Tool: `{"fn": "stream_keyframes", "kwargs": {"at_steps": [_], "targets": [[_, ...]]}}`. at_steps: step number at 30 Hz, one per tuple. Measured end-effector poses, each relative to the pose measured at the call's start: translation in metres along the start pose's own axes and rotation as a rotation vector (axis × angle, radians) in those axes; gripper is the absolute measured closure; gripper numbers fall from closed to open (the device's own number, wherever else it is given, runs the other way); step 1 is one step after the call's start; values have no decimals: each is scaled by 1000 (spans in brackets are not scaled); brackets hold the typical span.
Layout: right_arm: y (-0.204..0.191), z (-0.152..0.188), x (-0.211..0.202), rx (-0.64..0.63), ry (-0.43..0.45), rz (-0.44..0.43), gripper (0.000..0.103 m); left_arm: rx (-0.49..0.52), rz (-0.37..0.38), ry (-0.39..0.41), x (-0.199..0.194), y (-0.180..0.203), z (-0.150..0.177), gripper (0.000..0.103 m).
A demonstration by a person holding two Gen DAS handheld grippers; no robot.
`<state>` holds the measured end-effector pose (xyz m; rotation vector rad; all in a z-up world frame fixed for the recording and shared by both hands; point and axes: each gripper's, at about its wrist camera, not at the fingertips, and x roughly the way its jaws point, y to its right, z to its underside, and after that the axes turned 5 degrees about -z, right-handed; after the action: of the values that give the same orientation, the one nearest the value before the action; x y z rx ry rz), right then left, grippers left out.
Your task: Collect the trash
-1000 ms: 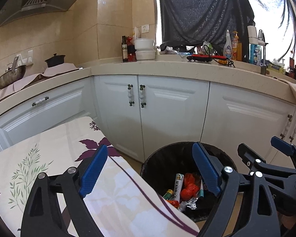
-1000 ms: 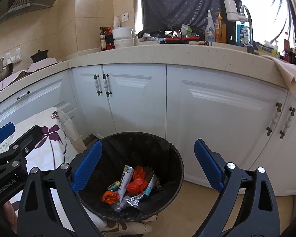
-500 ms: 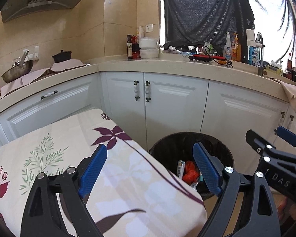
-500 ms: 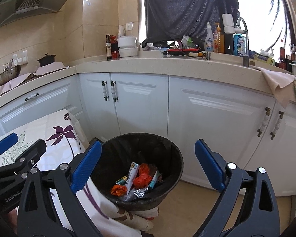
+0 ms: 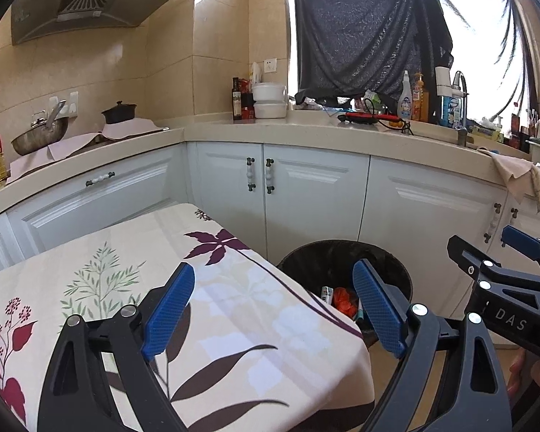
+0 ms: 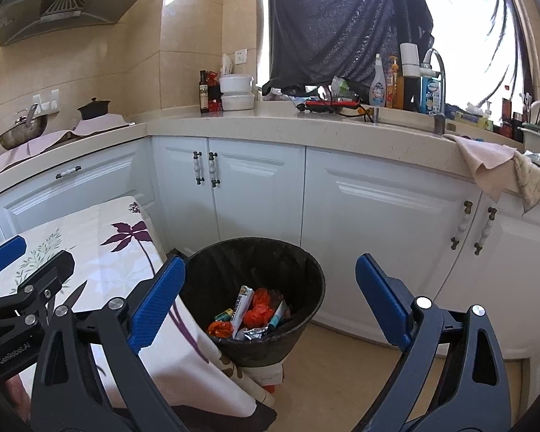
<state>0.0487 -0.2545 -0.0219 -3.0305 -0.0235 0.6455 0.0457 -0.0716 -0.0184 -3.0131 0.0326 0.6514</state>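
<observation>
where white cabinets (image 6: 259, 187) corner, a floral tablecloth (image 5: 133, 273) abuts the bin (image 6: 255, 252).

Left gripper (image 5: 271, 309) wide open and empty over floral-clothed desk (image 5: 234, 324), black trash bin (image 5: 396, 270) beyond, right gripper (image 5: 504, 280) beside

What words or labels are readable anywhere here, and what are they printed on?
"DAS" on the right hand-held gripper, seen from the left wrist camera.
"GenRobot.AI" on the left hand-held gripper, seen from the right wrist camera.
Labels on the counter bottles and the wrappers in the trash bin are too small to read.
</observation>
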Motion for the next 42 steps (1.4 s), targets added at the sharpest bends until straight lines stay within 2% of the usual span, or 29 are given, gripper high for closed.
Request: {"fn": "stream_keyframes", "kwargs": {"at_steps": [13, 42], "targets": [[-9, 8, -34, -25, 16, -11, 10, -31, -12, 28, -27, -9, 3, 16], [-3, 8, -47, -22, 30, -5, 10, -27, -1, 42, -40, -6, 4, 16]]}}
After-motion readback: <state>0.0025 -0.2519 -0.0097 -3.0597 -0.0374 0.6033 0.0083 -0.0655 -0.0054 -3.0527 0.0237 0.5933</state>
